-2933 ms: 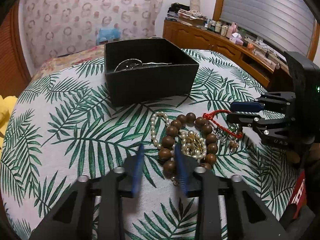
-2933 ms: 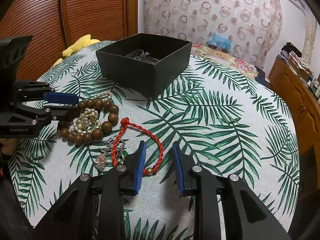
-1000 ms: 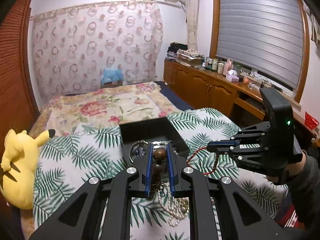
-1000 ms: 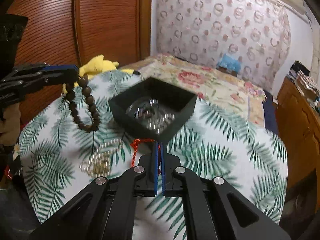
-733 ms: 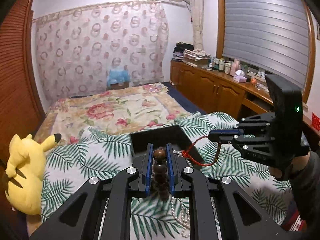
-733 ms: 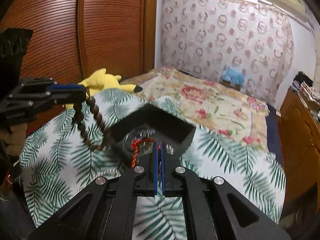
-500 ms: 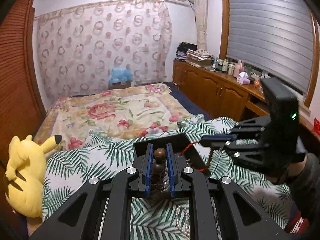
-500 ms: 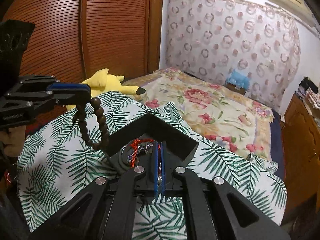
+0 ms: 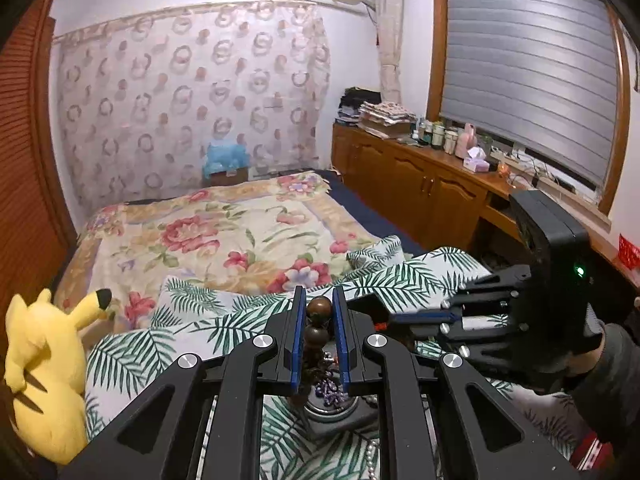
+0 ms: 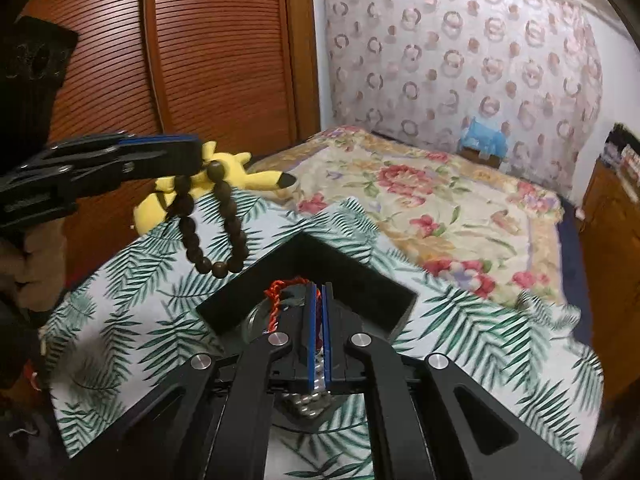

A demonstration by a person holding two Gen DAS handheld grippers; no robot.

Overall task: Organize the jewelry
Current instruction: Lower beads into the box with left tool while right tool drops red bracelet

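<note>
Left gripper: clamped on wooden bead bracelet, hanging above black box, likely for dropping in.
Right gripper: pinched tight on red cord bracelet, over box.

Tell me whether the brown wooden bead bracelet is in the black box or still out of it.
Out. The brown wooden bead bracelet dangles from the left gripper, whose jaws clamp its top bead, above the leaf-print cloth beside the black box.

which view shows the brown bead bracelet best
The right wrist view: the whole brown bead bracelet hangs as a loop from the left gripper. The left wrist view shows only a few beads between its own fingers.
</note>
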